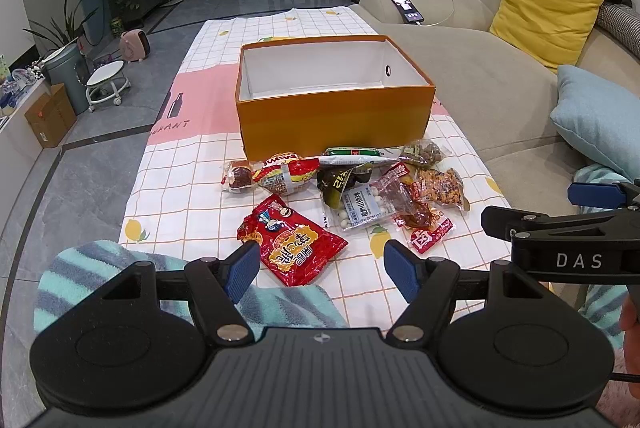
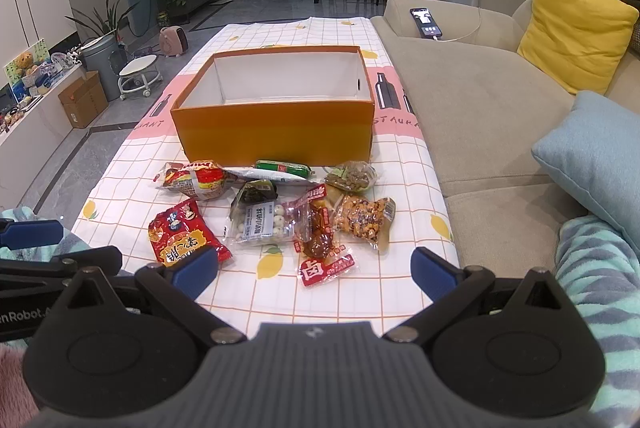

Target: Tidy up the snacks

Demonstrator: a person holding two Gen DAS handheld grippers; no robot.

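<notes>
An open orange box (image 1: pixel 334 123) with a white, empty inside stands on the checked tablecloth (image 1: pixel 192 183); it also shows in the right wrist view (image 2: pixel 276 133). Several snack packets lie in front of it: a red packet (image 1: pixel 290 240) (image 2: pixel 182 234), a clear bag of white balls (image 1: pixel 362 207) (image 2: pixel 262 224), a green sausage (image 1: pixel 352 151) (image 2: pixel 284 167), a peanut bag (image 2: pixel 366 218). My left gripper (image 1: pixel 322 270) is open and empty, just short of the red packet. My right gripper (image 2: pixel 314 274) is open and empty near the table's front edge.
A beige sofa (image 2: pixel 480 99) runs along the table's right side, with yellow (image 2: pixel 576 27) and blue (image 2: pixel 592 155) cushions and a phone (image 2: pixel 426 21). Striped sleeves lie at the near edge. Floor, a stool (image 1: pixel 108 81) and a bin are on the left.
</notes>
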